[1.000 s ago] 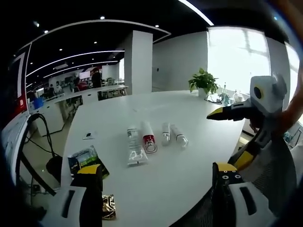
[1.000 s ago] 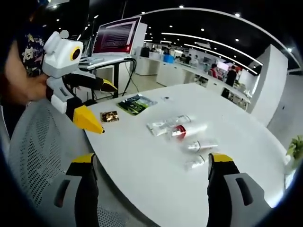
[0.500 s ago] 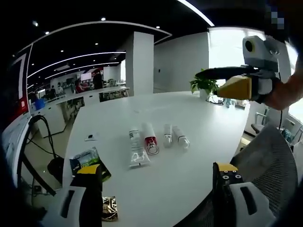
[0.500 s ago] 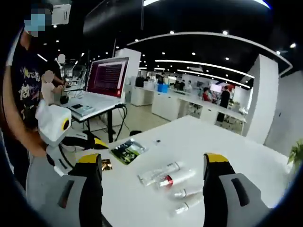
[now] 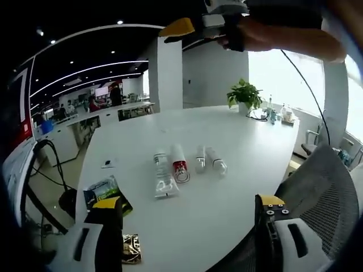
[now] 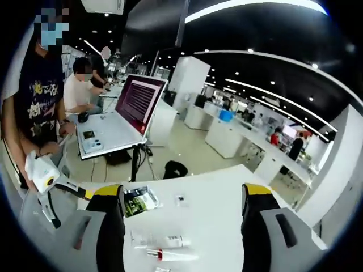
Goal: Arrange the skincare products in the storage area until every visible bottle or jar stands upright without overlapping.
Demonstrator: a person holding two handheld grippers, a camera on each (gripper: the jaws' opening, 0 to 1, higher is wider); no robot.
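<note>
Several skincare products lie on their sides in a row on the white table (image 5: pixel 227 130): a clear tube (image 5: pixel 163 177), a white tube with a red cap (image 5: pixel 178 165) and two small clear bottles (image 5: pixel 199 159) (image 5: pixel 215 162). My left gripper (image 5: pixel 190 229) is open, low at the table's near edge and well short of them. The right gripper (image 5: pixel 181 28) is held high above the table in a hand. In the right gripper view, my right gripper (image 6: pixel 184 224) is open, with the clear tube (image 6: pixel 161 242) and red-capped tube (image 6: pixel 170 256) far below. The left gripper (image 6: pixel 84 192) shows at lower left.
A green packet (image 5: pixel 102 190), a gold packet (image 5: pixel 130 247) and a small dark item (image 5: pixel 108 164) lie on the table's left side. A potted plant (image 5: pixel 245 96) stands at the far edge. A mesh chair (image 5: pixel 320 192) is at the right. A laptop (image 6: pixel 136 99) stands beside the table.
The right gripper has risen from beside the table to high above it, so its view tilted up and the products dropped to the bottom. The left gripper and the products have not moved.
</note>
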